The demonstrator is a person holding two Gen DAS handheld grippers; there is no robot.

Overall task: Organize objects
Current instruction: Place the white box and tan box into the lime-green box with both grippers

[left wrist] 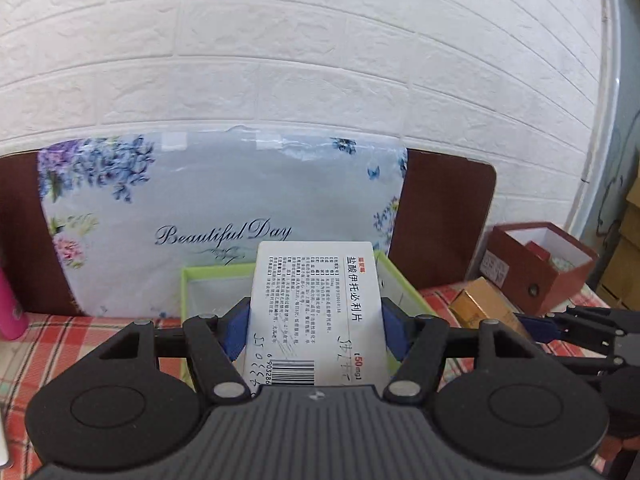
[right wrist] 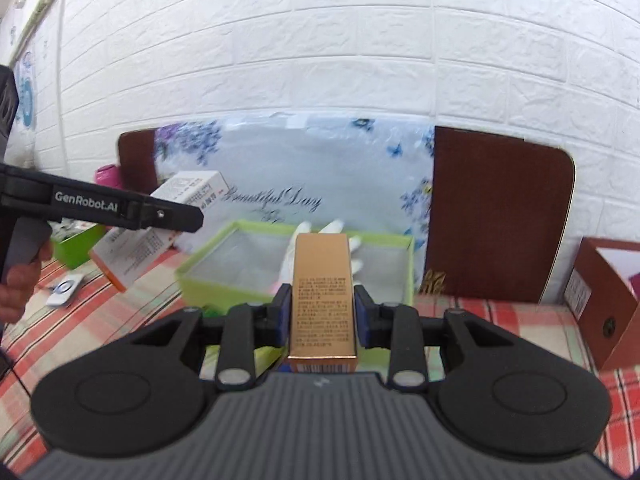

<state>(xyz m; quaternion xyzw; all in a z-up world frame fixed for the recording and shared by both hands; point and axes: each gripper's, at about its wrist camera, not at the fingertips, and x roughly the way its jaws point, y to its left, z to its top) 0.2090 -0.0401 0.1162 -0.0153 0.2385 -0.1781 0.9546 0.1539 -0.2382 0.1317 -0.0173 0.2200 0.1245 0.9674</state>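
Observation:
My left gripper [left wrist: 314,328] is shut on a white medicine box [left wrist: 316,312] with black print and a barcode, held above the table. In the right wrist view that same white medicine box [right wrist: 160,228] hangs at the left under the left gripper's black body. My right gripper [right wrist: 322,312] is shut on a slim gold box [right wrist: 323,296] with small print. Just beyond both grippers sits a lime-green open box [right wrist: 296,268] with a pale lining; something white lies inside it. The gold box [left wrist: 480,308] also shows at the right of the left wrist view.
A red plaid cloth [right wrist: 500,320] covers the table. A floral bag reading "Beautiful Day" [left wrist: 224,216] leans on a brown board [right wrist: 496,216] by the white brick wall. A brown-red open box [left wrist: 540,264] stands at right, a pink bottle [left wrist: 10,308] at far left, another green box [right wrist: 76,248] and a small white device [right wrist: 64,290] at left.

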